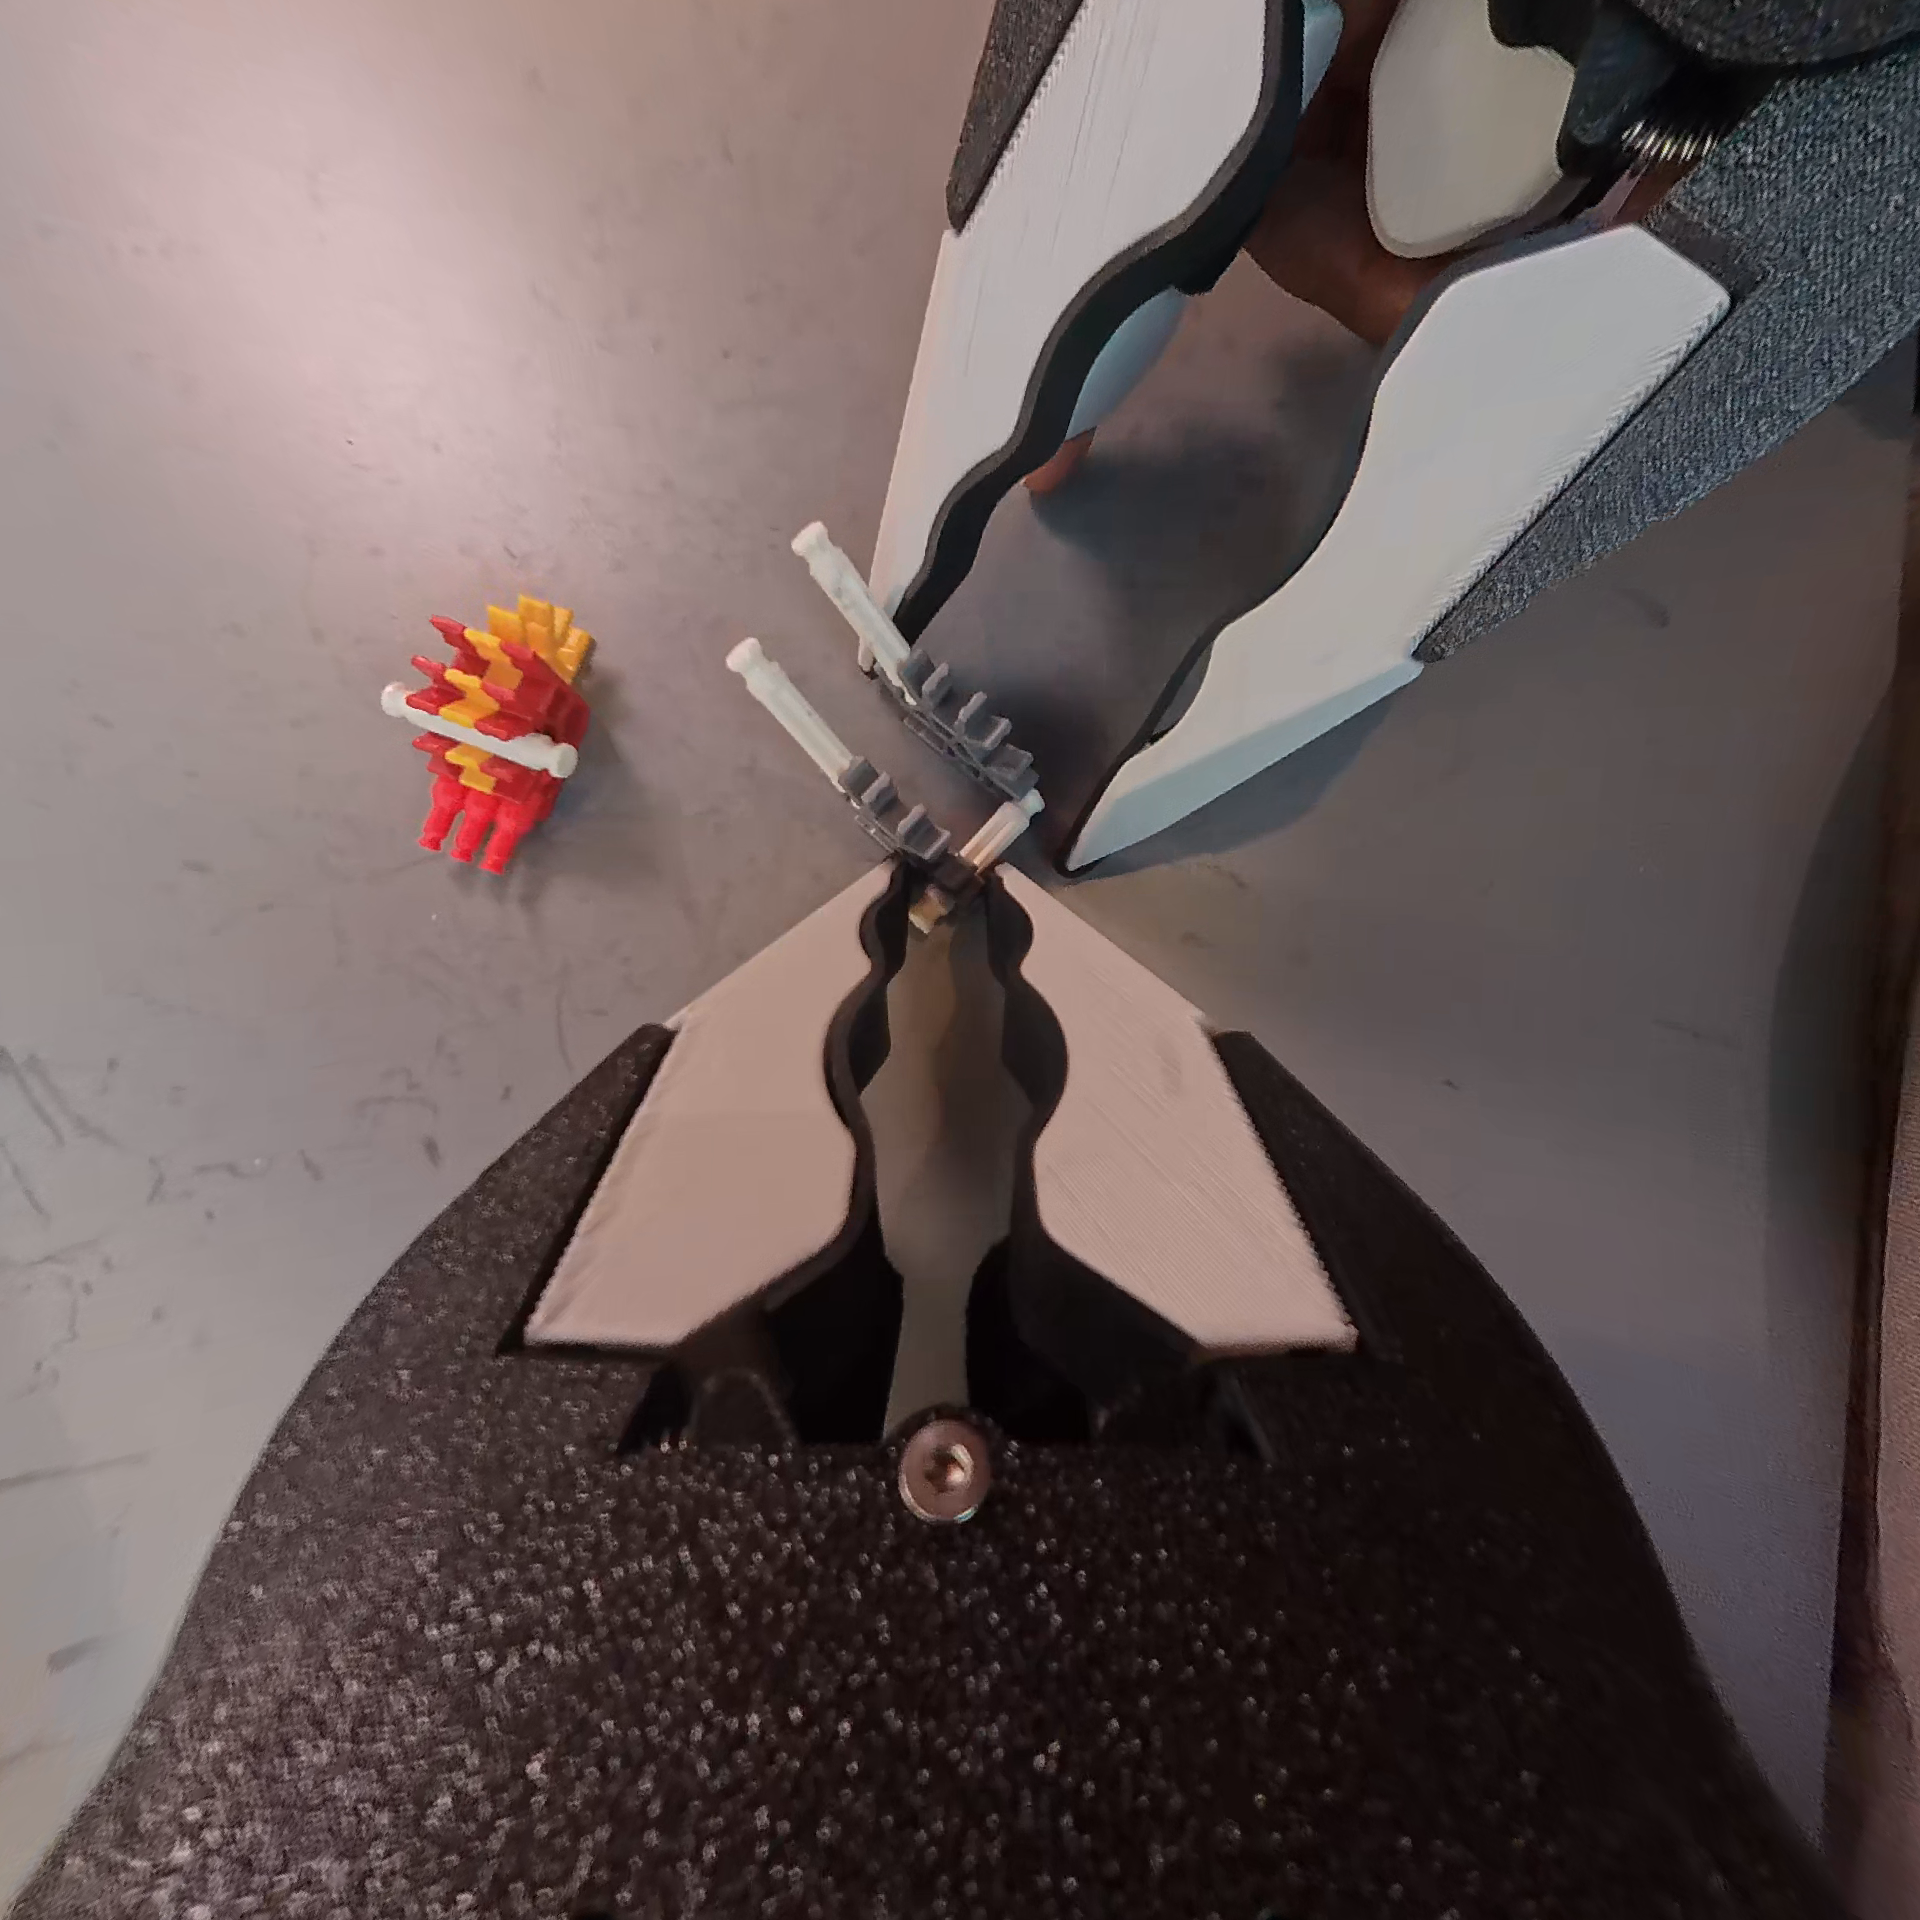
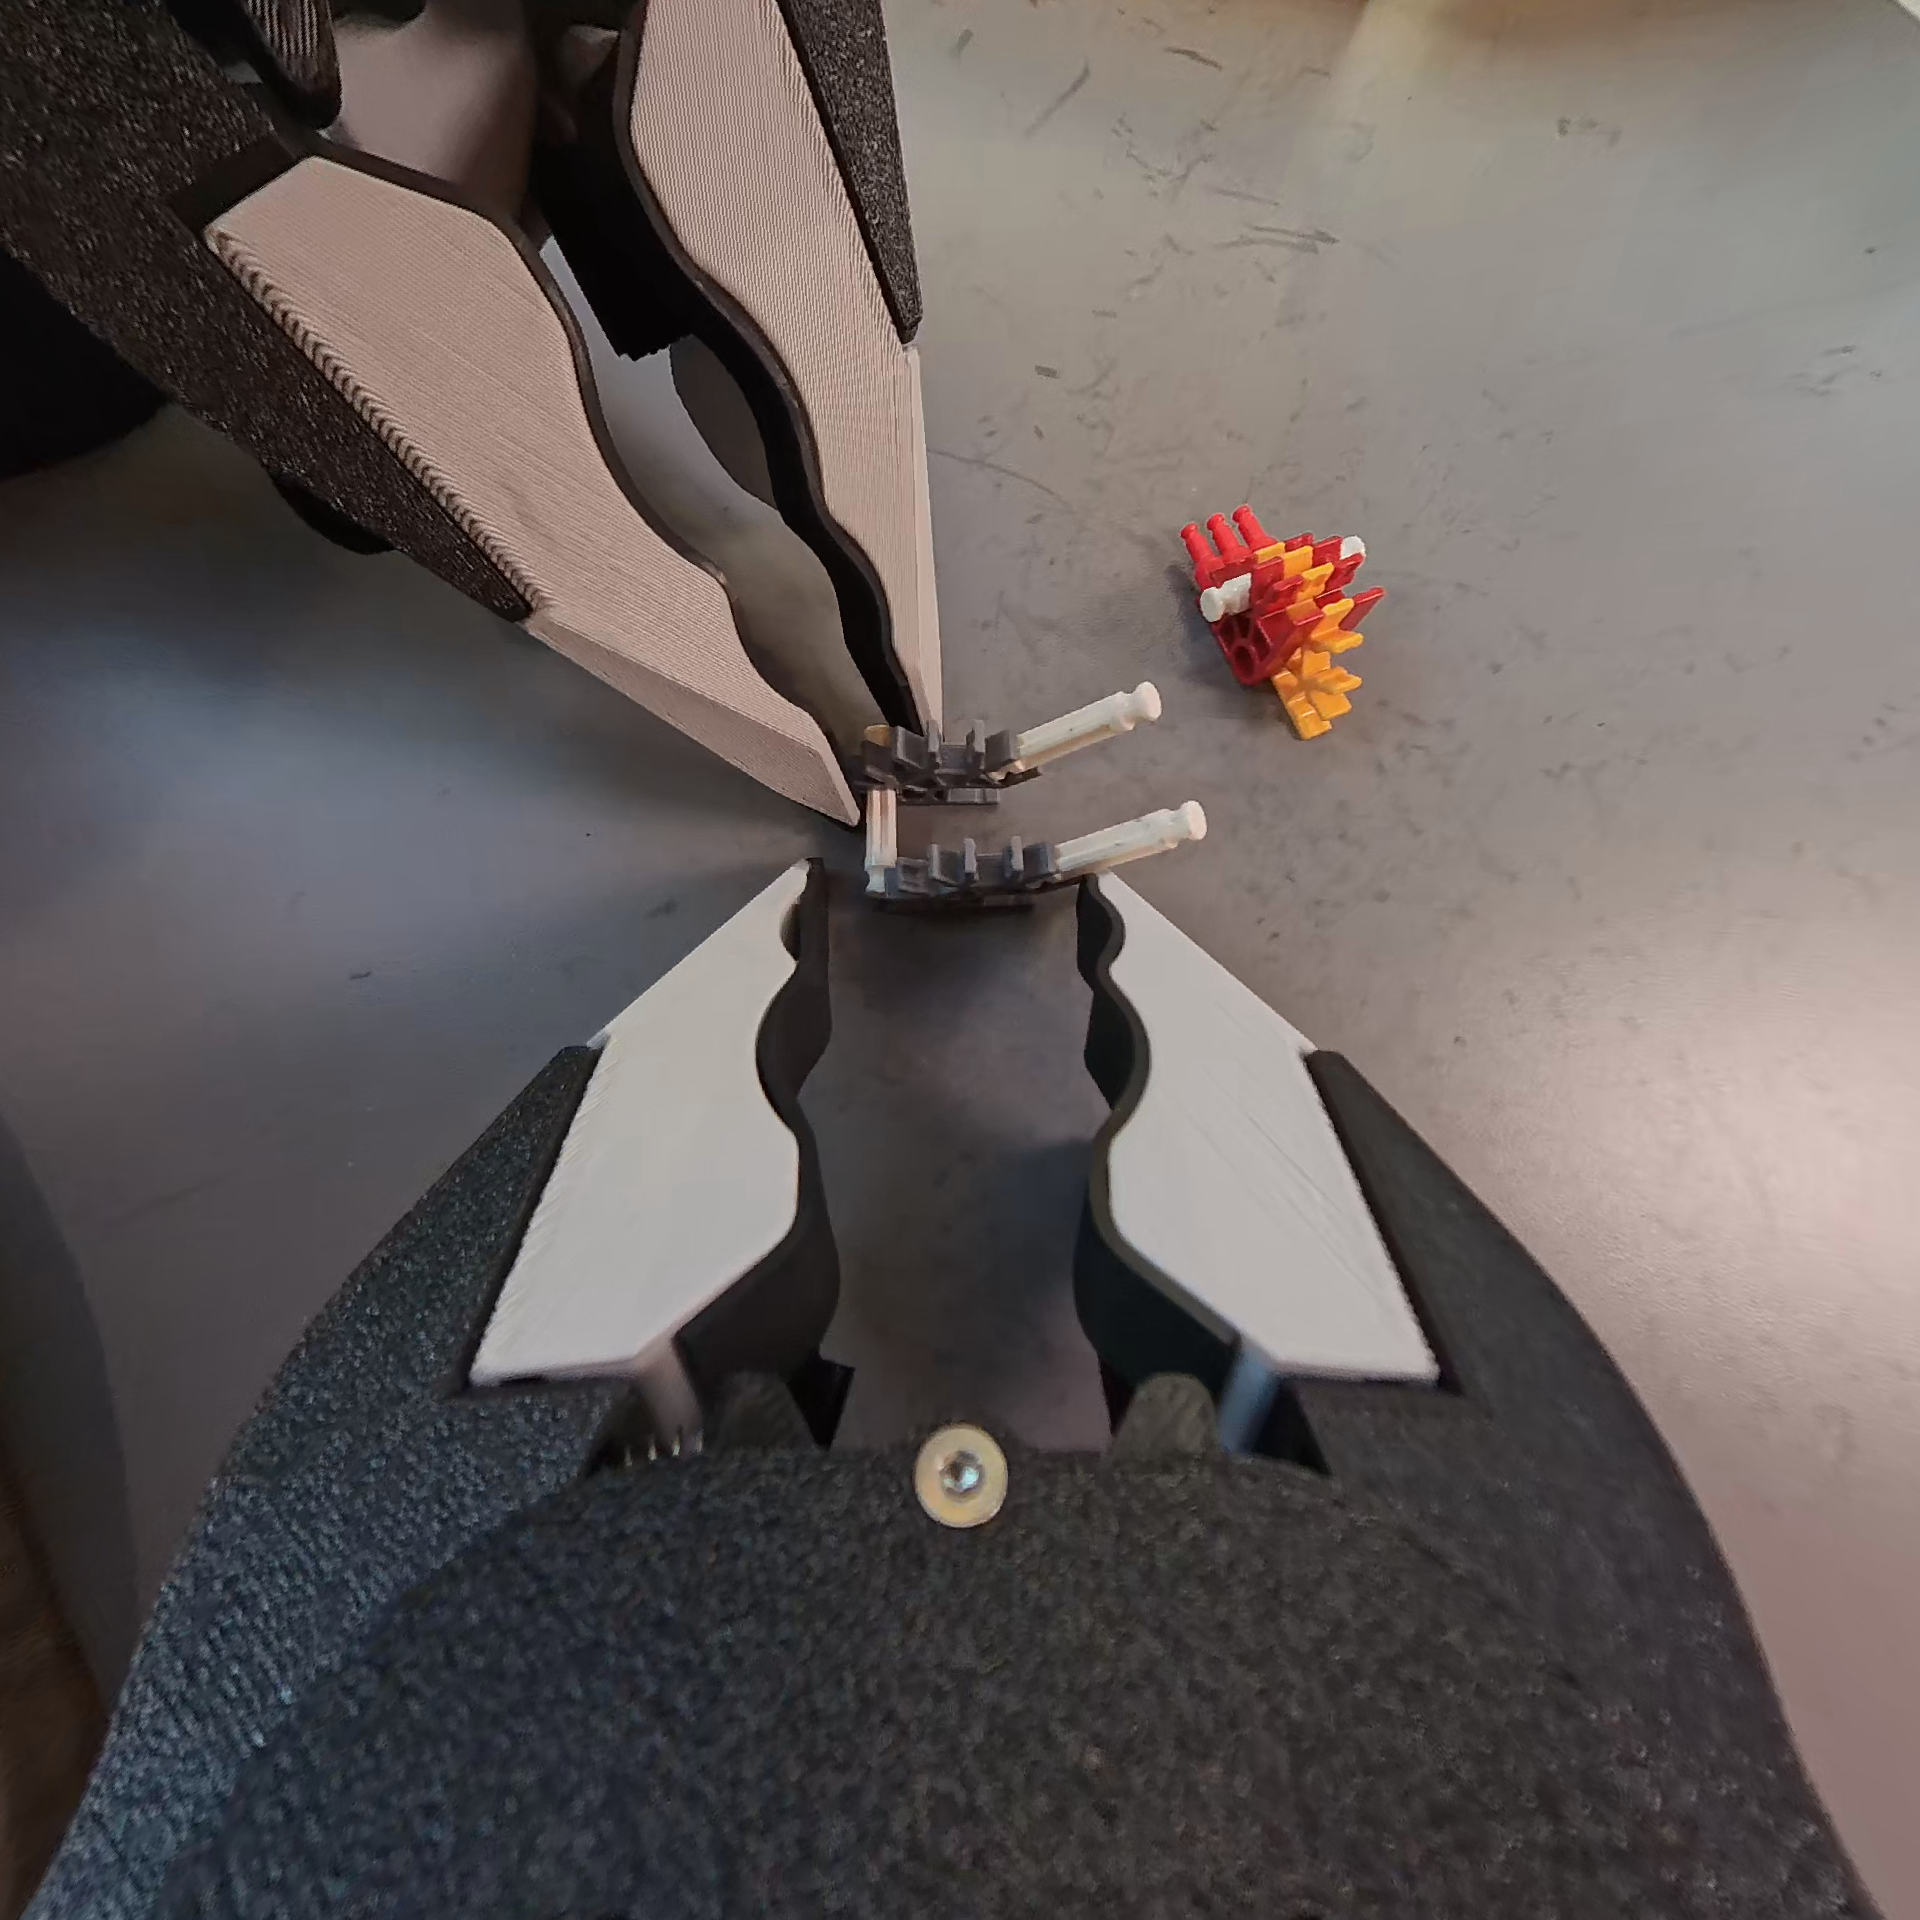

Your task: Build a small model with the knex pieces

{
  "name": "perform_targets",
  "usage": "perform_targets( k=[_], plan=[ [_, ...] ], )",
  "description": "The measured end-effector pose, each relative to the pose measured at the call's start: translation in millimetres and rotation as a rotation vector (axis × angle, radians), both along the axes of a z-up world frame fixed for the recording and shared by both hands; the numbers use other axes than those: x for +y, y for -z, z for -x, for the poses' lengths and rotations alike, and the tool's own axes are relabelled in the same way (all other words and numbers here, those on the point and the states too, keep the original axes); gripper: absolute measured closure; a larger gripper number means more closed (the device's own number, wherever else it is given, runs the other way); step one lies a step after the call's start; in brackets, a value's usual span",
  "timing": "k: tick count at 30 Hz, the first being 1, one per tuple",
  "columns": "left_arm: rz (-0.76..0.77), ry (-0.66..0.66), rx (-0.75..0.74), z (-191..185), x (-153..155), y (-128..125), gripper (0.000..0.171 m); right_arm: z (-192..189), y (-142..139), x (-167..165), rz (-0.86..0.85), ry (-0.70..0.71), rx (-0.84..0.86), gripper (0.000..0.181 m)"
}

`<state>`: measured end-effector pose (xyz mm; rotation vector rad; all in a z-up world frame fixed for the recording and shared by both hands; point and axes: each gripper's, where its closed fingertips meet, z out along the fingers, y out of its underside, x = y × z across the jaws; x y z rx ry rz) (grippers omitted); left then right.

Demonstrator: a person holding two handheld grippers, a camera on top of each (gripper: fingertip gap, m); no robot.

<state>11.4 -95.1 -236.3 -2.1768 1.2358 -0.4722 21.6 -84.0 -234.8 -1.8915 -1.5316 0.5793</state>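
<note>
A small grey and white toy assembly (image 1: 935, 748) lies on the grey table (image 1: 312, 312). It is two grey toothed connectors, each with a white rod, joined by a short white rod. My left gripper (image 1: 940, 883) is shut on the end of one connector; it also shows in the right wrist view (image 2: 894, 753). My right gripper (image 2: 948, 883) is open, its fingertips on either side of the other connector (image 2: 966, 873). It also shows in the left wrist view (image 1: 987, 743). A red, yellow and white toy cluster (image 1: 499, 727) lies apart and shows in the right wrist view (image 2: 1288, 613) too.
The scratched grey table top (image 2: 1558, 312) stretches around both assemblies. A darker strip runs along the table's edge (image 1: 1881, 1039) at the right of the left wrist view. Only a small space, under 4 cm, lies between the two pairs of fingers.
</note>
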Motion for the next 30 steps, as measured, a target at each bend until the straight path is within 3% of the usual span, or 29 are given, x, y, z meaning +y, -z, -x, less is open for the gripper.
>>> perform_targets(
  k=[30],
  plan=[
    [-0.004, -0.097, -0.03, -7.0, 0.1, 0.3, 0.157, -6.0, 0.0, -0.4, 0.01, -0.161, -0.01, 0.139]
  ],
)
